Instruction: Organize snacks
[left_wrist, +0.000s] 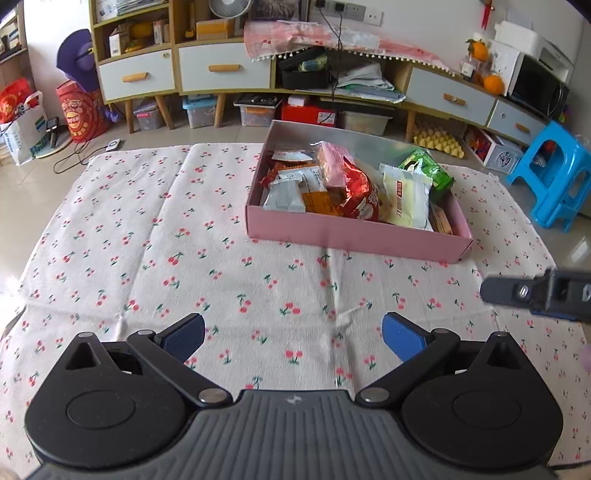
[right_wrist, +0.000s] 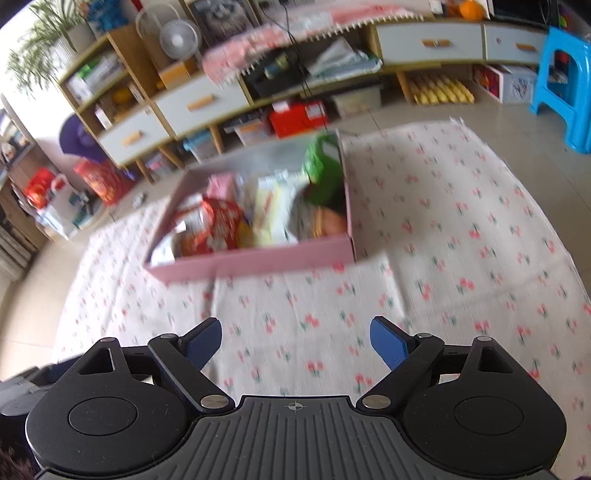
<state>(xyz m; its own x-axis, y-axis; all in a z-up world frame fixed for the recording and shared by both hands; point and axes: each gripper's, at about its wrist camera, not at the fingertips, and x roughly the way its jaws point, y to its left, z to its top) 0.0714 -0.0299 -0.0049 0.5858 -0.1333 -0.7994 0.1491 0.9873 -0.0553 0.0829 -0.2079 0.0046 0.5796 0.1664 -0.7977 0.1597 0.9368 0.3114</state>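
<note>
1. Pink cardboard box (left_wrist: 354, 232) sat right of centre in the left wrist view, on the cherry-print cloth (left_wrist: 147, 236) spread over the floor, with all the visible snacks piled inside it. Nothing loose lay on the cloth that I could spot.

2. Left claw (left_wrist: 293, 334) was spread wide at the bottom of the frame with only cloth between the pads, so it gripped nothing. Right claw (right_wrist: 295, 341) looked the same in its own view: wide apart and empty. It also poked in at the right edge of the left view.

3. Handling guess: these were mostly light, crinkly foil and plastic packs. The red foil bag (left_wrist: 360, 192) looked puffy and slick, so I'd pinch its crimped top seam and not the belly, or whatever's inside gets crushed.

4. Cream packet (left_wrist: 408, 201) stood half upright against the red bag, and its sealed end stuck up nicely as a handle. Same deal for the green packet (left_wrist: 428, 171) toward the box's far right corner.

5. Silver sachets (left_wrist: 286, 192) at the left side lay flat and overlapped, thin and slippery I'd bet, so grabbing one by an edge seemed the way.

6. Box itself looked like thin card, stiff enough to slide but probably flexy if lifted by one wall.

7. Right wrist view was motion-blurred, so no label details from there.
</note>
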